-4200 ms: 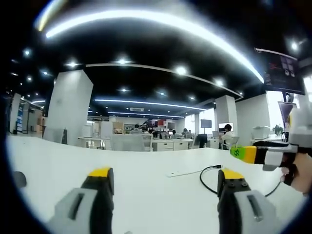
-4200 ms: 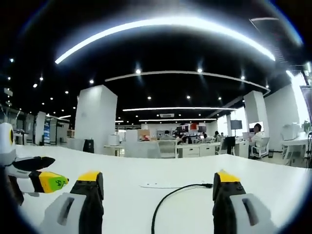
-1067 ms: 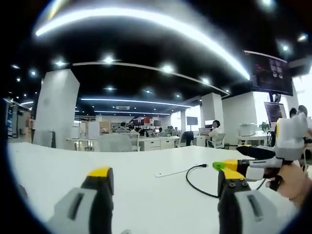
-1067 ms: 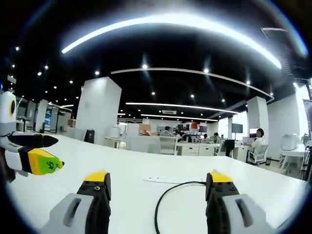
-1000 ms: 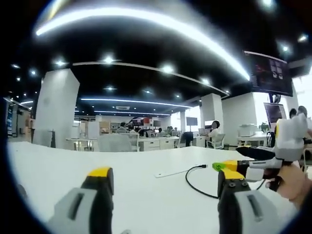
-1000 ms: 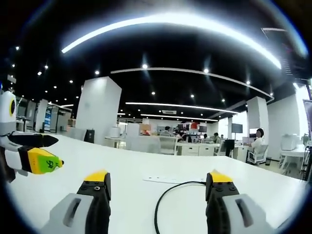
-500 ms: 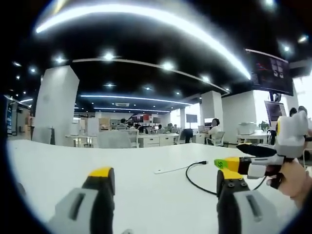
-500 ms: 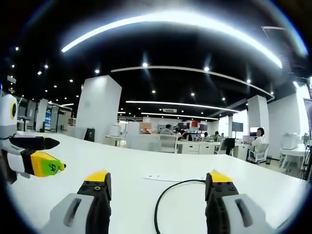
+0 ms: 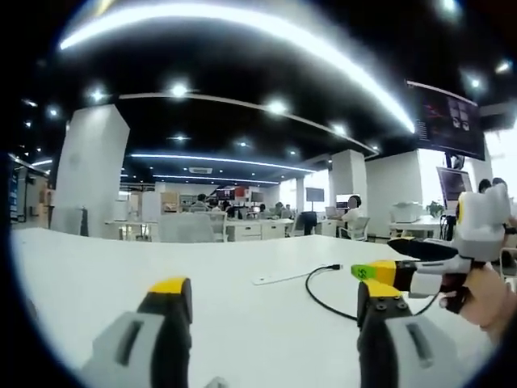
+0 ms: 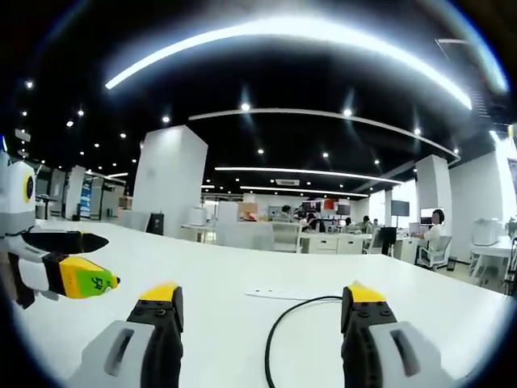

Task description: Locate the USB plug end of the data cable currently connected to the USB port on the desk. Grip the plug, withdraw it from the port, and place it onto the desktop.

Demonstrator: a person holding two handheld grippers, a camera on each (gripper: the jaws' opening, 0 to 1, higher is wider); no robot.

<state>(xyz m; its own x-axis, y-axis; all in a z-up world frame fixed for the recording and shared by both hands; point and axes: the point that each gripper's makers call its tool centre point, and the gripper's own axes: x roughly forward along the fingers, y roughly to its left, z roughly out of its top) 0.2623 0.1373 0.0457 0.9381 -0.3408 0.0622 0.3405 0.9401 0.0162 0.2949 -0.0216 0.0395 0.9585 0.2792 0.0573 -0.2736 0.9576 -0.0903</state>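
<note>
Nothing of the task looks done yet, as I judge it: the plug is still seated and both tools hold nothing. In the left gripper view the left gripper rises at 6 o'clock with its yellow-tipped jaws spread wide apart and empty, and the right gripper, held in a person's hand, comes in at 3 o'clock with its green-tagged tip pointing toward the cable; its own view shows the right gripper equally spread and empty at 6 o'clock, with the left gripper entering at 9 o'clock. Just beyond the jaws the black data cable loops over the white desk, running from about 5 o'clock up to the centre. In the left gripper view the same data cable curves to its USB plug, which meets the end of a flat white port strip lying on the desk; the port strip also sits past the cable's far end in the right gripper view. Reaching, gripping, pulling out and laying down all remain. The desktop is broad, glossy and pale. Farther off is an open office: white square pillars, rows of desks with seated people, a hanging screen at 2 o'clock, and a dark ceiling with long curved light strips.
</note>
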